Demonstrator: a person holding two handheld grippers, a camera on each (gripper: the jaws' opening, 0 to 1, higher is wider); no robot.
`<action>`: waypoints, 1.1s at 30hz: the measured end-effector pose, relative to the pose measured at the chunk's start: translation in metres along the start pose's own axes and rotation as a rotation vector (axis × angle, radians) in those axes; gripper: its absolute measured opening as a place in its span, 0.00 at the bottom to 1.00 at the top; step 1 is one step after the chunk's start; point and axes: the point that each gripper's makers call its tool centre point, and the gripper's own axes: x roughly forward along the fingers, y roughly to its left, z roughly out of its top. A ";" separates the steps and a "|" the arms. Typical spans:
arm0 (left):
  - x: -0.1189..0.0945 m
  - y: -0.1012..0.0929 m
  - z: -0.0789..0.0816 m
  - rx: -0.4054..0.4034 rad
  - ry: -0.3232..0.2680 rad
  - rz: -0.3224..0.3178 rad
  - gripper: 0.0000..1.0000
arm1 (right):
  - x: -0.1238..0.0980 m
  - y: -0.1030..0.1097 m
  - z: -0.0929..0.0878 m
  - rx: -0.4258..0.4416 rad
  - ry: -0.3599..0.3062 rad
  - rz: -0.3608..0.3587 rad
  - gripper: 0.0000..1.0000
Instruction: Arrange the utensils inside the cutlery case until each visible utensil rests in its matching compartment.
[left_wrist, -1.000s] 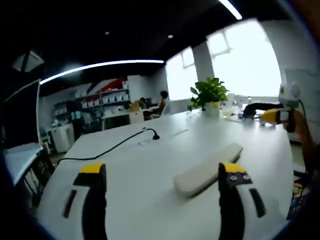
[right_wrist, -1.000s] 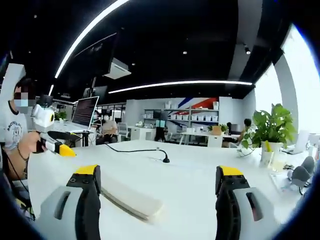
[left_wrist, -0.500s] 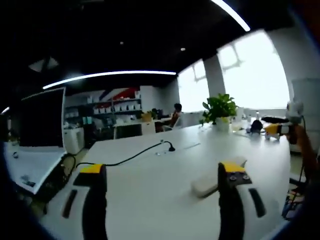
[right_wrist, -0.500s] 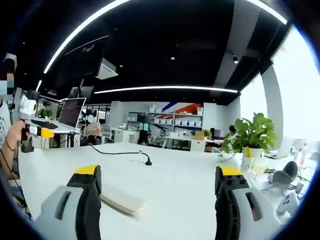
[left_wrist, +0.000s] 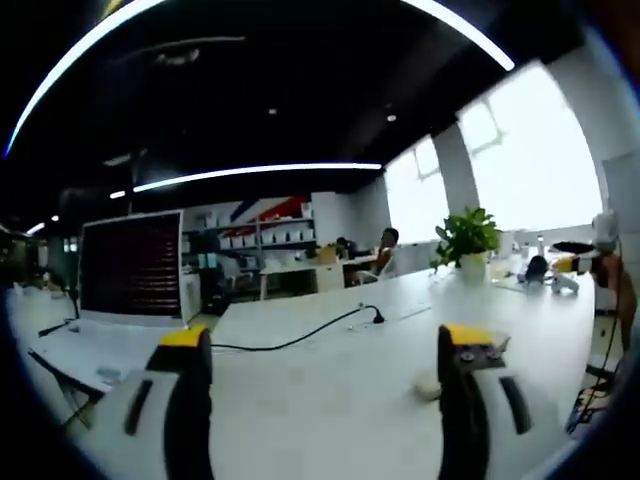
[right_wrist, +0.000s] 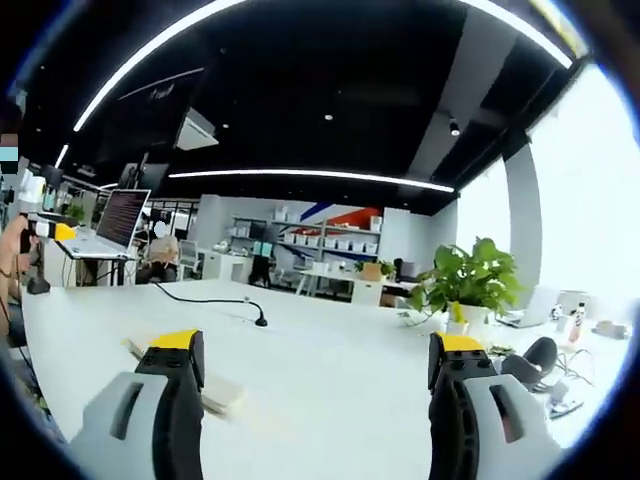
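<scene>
White table (left_wrist: 330, 390) surface has dropped lower in both views than a second ago, because both cameras have tilted upward; more ceiling shows. In the left gripper view I read the left gripper (left_wrist: 325, 350) as wide open, jaws apart and holding nothing. The closed cutlery case (left_wrist: 432, 383), pale grey, lies flat on the table and now shows as a small end beside the right jaw. The right gripper (left_wrist: 590, 262) appears at far right. In the right gripper view, the right gripper (right_wrist: 315, 350) is equally wide open and empty; the cutlery case (right_wrist: 215, 392) lies near its left jaw.
</scene>
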 end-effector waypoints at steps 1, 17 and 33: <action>-0.001 -0.001 0.001 -0.001 -0.006 -0.003 0.99 | -0.002 -0.003 0.001 -0.004 0.003 -0.009 0.97; 0.007 -0.021 0.016 0.036 -0.041 -0.059 0.99 | -0.009 -0.017 0.003 0.011 0.018 -0.048 0.95; 0.017 -0.040 0.009 0.042 -0.016 -0.111 0.99 | 0.003 -0.014 -0.006 -0.003 0.046 -0.032 0.93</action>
